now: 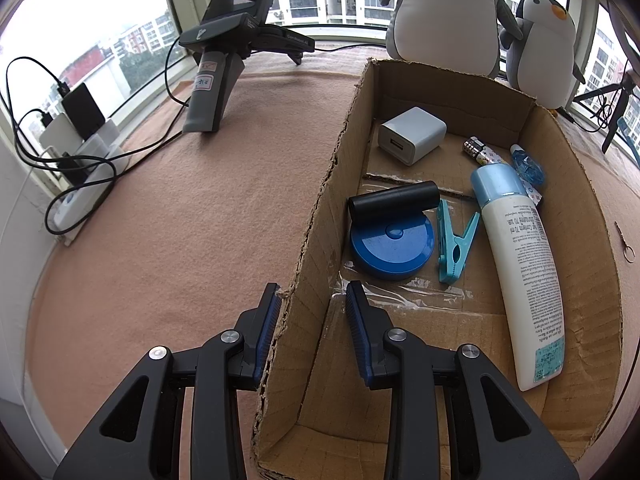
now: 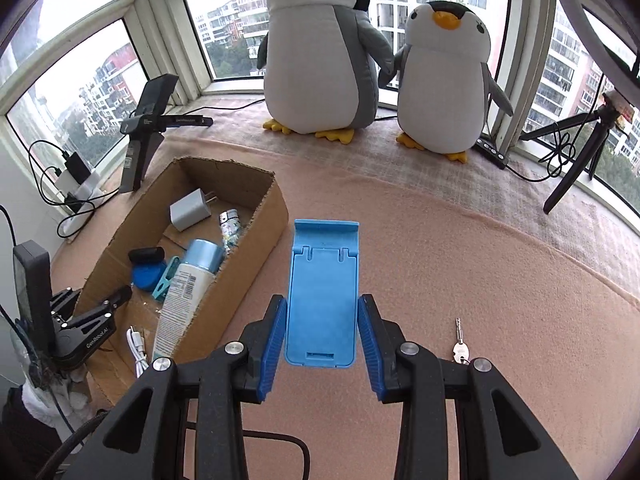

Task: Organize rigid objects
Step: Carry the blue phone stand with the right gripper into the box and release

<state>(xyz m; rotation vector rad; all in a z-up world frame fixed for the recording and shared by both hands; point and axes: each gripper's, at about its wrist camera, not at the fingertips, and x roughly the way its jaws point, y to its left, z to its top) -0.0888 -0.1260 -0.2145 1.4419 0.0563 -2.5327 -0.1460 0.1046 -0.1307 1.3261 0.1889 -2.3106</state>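
Note:
A cardboard box [image 1: 316, 220] [image 2: 264, 240] lies on the pink cloth. In it are a white charger [image 1: 412, 134], a black cylinder [image 1: 394, 201], a blue round case [image 1: 392, 250], a teal clothespin [image 1: 456, 246], a white lotion tube [image 1: 520, 264] and a lighter [image 1: 478, 148]. My left gripper [image 1: 312, 304] is open, its jaws either side of the box's left wall. A blue phone stand [image 2: 324, 292] lies flat on the cloth. My right gripper [image 2: 322, 320] is open around its near end, pads close to both sides.
A key [image 2: 460, 346] lies right of the right gripper. Two plush penguins [image 2: 320, 48] stand at the window. A spare gripper on its stand [image 1: 224, 60], chargers and cables [image 1: 72, 148] sit far left. A tripod [image 2: 576, 152] stands at the right.

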